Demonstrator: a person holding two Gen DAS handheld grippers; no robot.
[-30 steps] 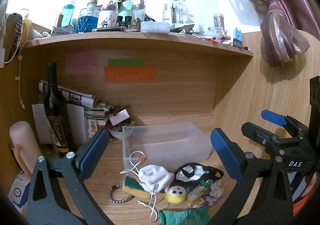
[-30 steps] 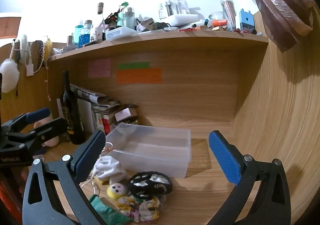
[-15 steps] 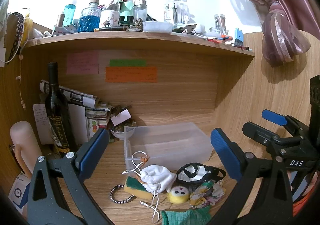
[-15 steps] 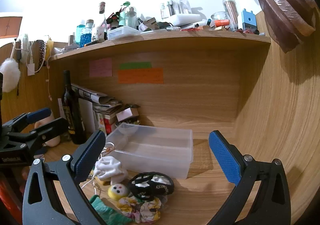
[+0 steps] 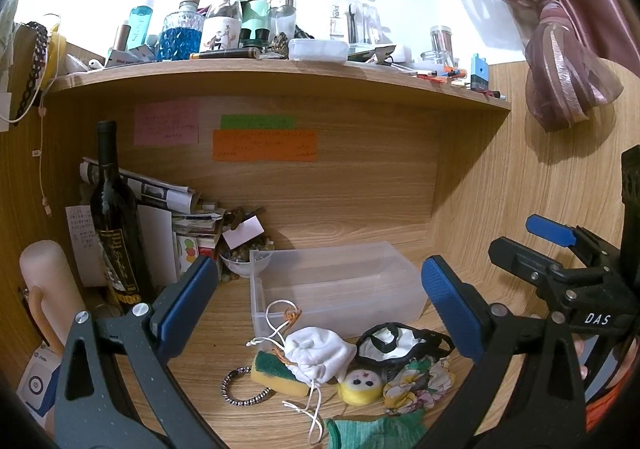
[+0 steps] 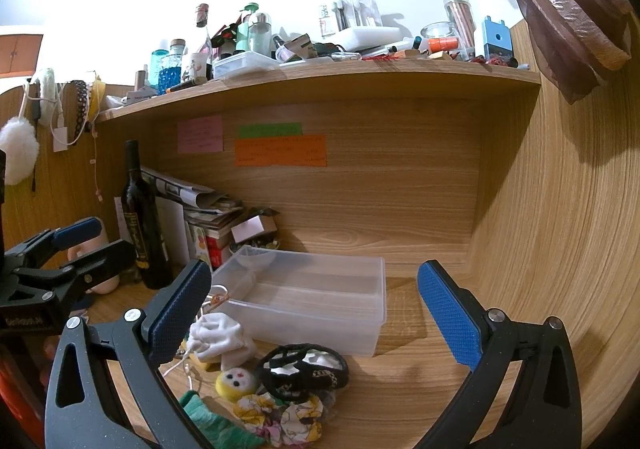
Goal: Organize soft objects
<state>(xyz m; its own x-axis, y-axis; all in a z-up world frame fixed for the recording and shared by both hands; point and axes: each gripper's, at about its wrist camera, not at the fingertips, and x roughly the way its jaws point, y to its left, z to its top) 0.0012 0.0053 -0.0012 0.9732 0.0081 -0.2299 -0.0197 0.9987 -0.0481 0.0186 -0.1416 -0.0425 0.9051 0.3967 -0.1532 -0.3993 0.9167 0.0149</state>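
A clear plastic bin [image 5: 336, 285] [image 6: 316, 305] sits empty on the wooden desk. In front of it lie soft items: a white drawstring pouch [image 5: 320, 349] [image 6: 218, 337], a yellow-green sponge [image 5: 276, 369], a yellow plush ball [image 5: 359, 385] [image 6: 236, 383], a black-and-white mask [image 5: 400, 341] [image 6: 304, 369], a floral scrunchie [image 5: 416, 383] [image 6: 280, 415] and a green cloth [image 5: 372, 431] [image 6: 212, 425]. My left gripper [image 5: 320, 305] is open and empty above them. My right gripper [image 6: 316, 313] is open and empty over the bin's near side.
A dark wine bottle [image 5: 114, 221] [image 6: 142, 221], stacked papers [image 5: 176, 205] and a small bowl [image 5: 240, 261] stand at back left. A beaded bracelet [image 5: 240, 389] lies by the sponge. A cluttered shelf [image 5: 280, 69] overhangs. A wooden wall [image 6: 560, 249] closes the right.
Both views have shifted slightly; the soft items sit a little higher in the frames. Both grippers stay open and nothing has been picked up.
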